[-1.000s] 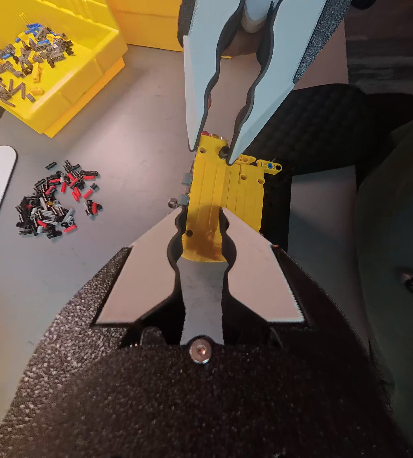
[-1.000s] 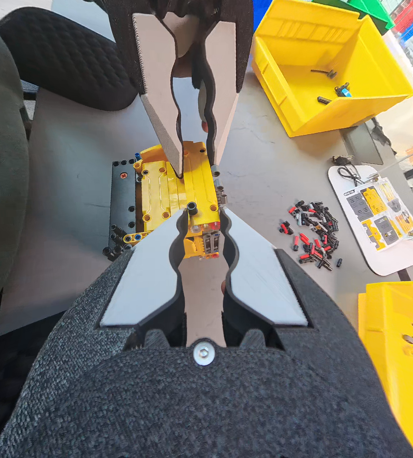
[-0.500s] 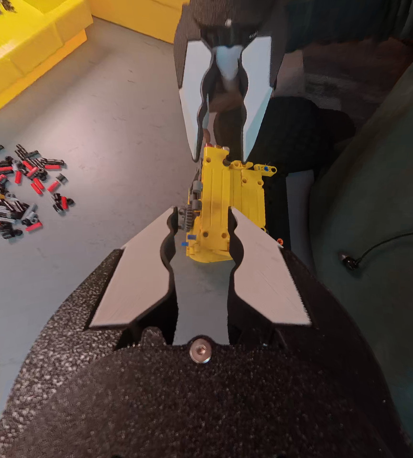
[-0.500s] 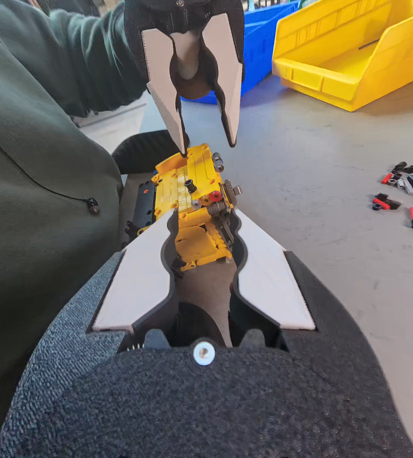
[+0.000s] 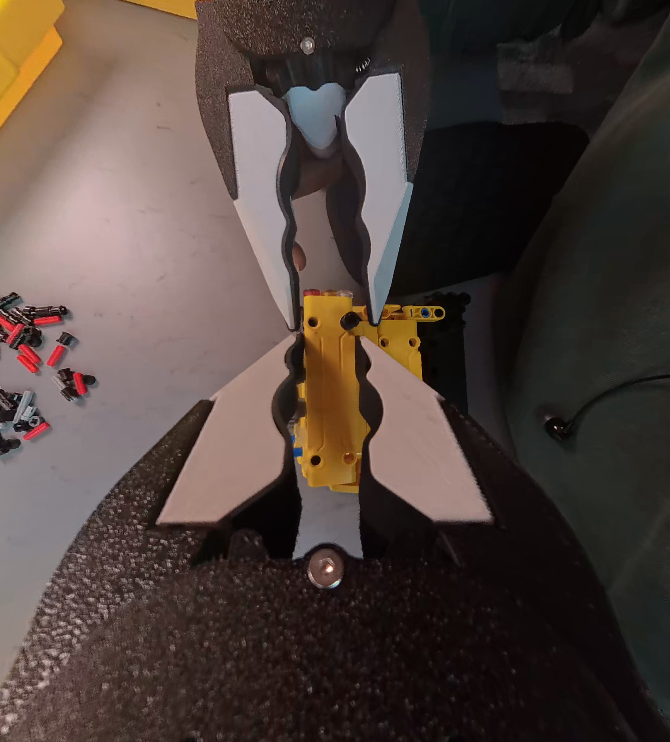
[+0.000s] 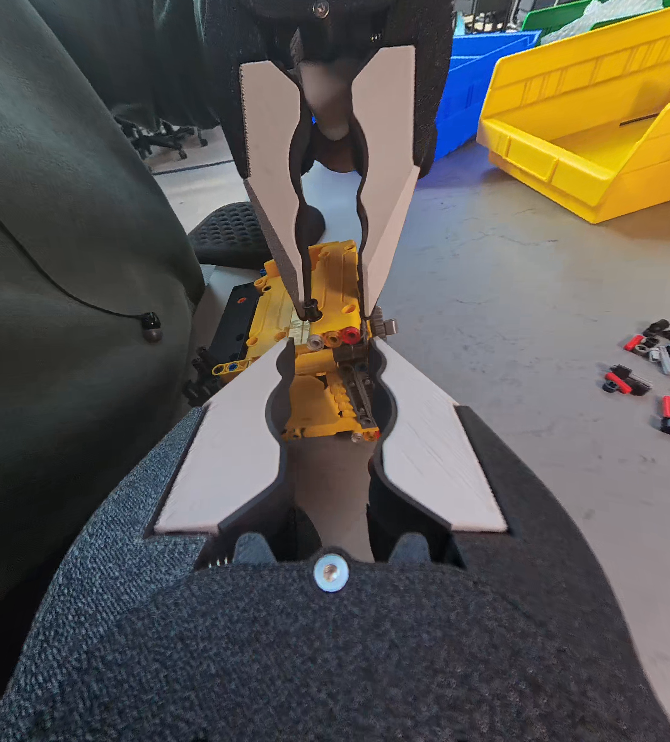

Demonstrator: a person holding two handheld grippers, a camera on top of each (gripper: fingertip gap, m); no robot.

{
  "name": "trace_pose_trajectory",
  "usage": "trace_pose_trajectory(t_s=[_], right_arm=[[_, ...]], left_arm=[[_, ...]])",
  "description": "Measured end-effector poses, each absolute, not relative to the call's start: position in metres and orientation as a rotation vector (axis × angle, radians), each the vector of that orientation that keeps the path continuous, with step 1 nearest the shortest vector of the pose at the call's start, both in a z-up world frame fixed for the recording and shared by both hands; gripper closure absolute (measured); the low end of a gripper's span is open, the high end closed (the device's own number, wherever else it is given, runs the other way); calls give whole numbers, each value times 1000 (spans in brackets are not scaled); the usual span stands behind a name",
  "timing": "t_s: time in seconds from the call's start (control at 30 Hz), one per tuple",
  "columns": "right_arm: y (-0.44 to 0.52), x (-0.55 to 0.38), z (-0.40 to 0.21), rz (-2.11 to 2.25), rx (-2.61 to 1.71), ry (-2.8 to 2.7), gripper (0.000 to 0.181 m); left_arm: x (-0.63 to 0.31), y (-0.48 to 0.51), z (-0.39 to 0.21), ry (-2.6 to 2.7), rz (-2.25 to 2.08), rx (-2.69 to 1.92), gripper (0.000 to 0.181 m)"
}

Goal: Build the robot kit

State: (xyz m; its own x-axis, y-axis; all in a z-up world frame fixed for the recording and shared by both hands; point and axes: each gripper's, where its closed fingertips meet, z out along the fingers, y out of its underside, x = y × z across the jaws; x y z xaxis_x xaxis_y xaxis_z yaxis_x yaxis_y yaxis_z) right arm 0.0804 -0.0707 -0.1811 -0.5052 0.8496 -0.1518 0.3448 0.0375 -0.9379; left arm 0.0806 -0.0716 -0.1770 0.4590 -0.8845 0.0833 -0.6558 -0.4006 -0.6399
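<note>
Grippers: your left hand-held gripper (image 5: 327, 341) and right hand-held gripper (image 6: 331, 341) both clench the yellow plastic brick assembly (image 5: 331, 401) above the grey table (image 5: 116, 208); loose red and black pins (image 5: 12, 373) remain unfitted.

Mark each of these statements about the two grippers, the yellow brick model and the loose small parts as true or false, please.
1. The left gripper is closed around the yellow brick model. True.
2. The right gripper holds a red pin from the loose small parts. False: its fingers flank the model's end; the loose parts lie apart on the grey table.
3. A black pin stands up from the model's top face. True.
4. The yellow bin is full of parts. False: the interior in view shows none.
5. A blue bin stands behind the yellow one. True.
</note>
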Motion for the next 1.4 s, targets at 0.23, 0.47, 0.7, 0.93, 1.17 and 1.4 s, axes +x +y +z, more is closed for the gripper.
trace_pose_trajectory(t_s=[0.23,0.47,0.7,0.93,1.17,1.4], right_arm=[[-79,81,-181,1505,-1194,-1906,153],[-87,81,-181,1515,-1141,-1910,156],[-97,85,-180,1542,-1079,-1932,157],[-92,84,-164,1428,-1098,-1960,149],[-93,87,-168,1105,-1140,-2198,161],[-98,92,-167,1039,-1221,-2311,151]], left_arm=[[85,-80,-177,1132,-748,-2250,157],[86,-88,-178,999,-923,-2319,158],[90,-98,-178,948,-1029,-2323,157],[89,-95,-179,968,-1023,-2311,156],[92,-99,-179,1022,-987,-2272,157],[94,-102,-179,1026,-968,-2238,157]])
